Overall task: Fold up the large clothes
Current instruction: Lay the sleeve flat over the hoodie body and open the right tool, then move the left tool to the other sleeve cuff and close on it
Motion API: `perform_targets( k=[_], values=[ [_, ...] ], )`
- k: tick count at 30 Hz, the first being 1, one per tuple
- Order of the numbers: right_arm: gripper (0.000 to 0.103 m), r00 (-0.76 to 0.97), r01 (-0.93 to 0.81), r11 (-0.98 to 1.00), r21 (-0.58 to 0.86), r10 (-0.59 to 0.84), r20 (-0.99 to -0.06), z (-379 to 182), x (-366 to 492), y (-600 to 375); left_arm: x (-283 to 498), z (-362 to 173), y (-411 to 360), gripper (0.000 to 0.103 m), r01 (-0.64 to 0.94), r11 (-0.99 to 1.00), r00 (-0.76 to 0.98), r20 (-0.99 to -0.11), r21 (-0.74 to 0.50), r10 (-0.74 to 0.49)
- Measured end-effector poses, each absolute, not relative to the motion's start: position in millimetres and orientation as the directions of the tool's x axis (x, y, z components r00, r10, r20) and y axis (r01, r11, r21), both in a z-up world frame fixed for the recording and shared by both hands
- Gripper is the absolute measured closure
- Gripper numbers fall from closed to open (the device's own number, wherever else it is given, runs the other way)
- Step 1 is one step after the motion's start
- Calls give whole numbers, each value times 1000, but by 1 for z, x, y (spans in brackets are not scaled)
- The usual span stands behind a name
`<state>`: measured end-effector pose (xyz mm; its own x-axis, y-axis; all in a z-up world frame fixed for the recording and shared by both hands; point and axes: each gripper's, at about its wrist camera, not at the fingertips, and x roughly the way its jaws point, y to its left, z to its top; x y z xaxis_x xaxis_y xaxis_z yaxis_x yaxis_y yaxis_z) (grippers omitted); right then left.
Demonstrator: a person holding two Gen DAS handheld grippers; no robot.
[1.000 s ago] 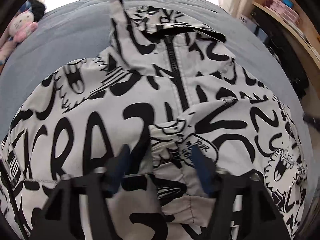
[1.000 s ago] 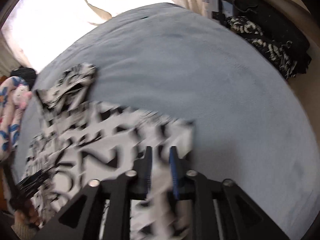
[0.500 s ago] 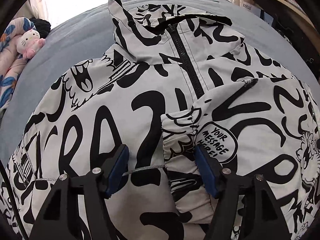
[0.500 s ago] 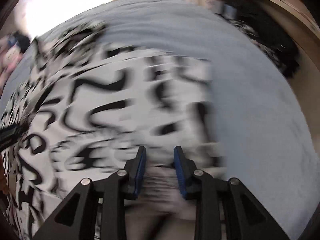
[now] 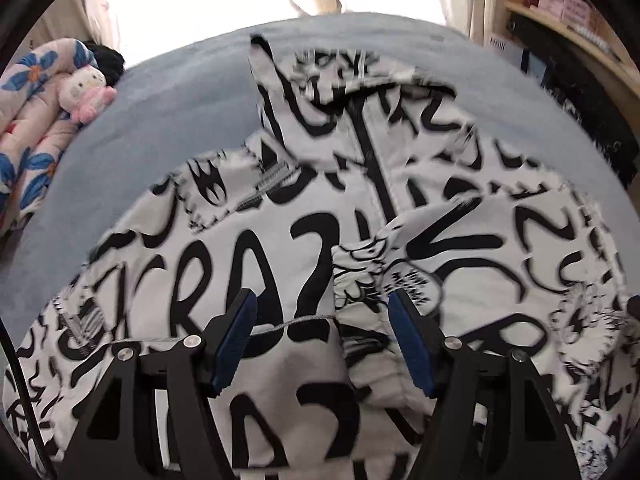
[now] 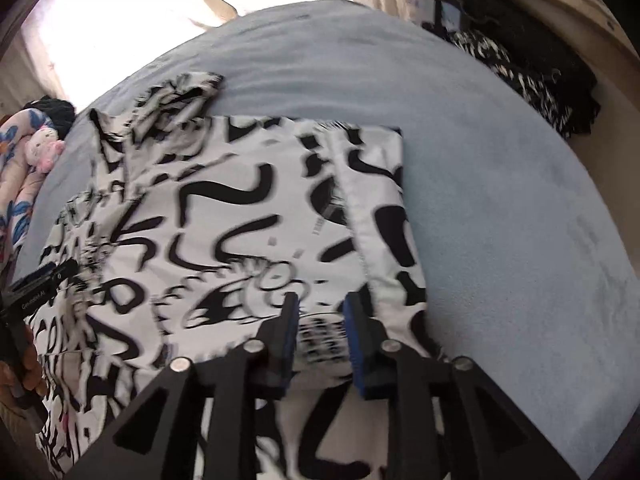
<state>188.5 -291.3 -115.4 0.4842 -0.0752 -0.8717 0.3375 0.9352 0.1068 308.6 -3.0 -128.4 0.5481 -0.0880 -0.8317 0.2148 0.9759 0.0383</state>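
We had one sleeve (image 5: 460, 248) folded over the jacket (image 5: 240, 264) on the bed (image 6: 500, 184); both tools, left tool (image 5: 322, 336) and right tool (image 6: 320, 332), were apart, more folds left.

The jacket (image 5: 248, 280) has big black letters "CRAZY". The small words in its speech bubble (image 5: 412, 284) are too blurry to read.

Both wrist cams close, angled down, sharing jacket (image 5: 280, 240) on bed (image 6: 500, 200)

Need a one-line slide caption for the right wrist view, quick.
Right gripper, jaws just reopened and empty, over the folded-in side of the graffiti-print jacket on the blue bed.
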Motion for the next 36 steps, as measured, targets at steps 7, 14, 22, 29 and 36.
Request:
perform_targets(
  k=[7,14,22,29,36],
  values=[
    [69,519,198,965,169,43,-854,-110,193,-229,258,-117,-47,35,284,955,526,-820,-82,-227],
    [69,427,210,973,95,-4,-904,-148,192,-224,247,-171,-77,35,299,953,451,-873,-46,-184],
    [70,440,370,924,98,-82,-894,-152,151,-294,244,-174,-71,36,318,947,454,-868,-52,-200],
    [69,430,389,919,65,-119,-895,-150,146,-287,243,-170,-69,36,306,952,474,-862,-31,-180],
    [69,442,380,920,94,-91,-893,-141,141,-273,225,-151,-59,36,290,957,497,-852,-15,-164]
  ],
)
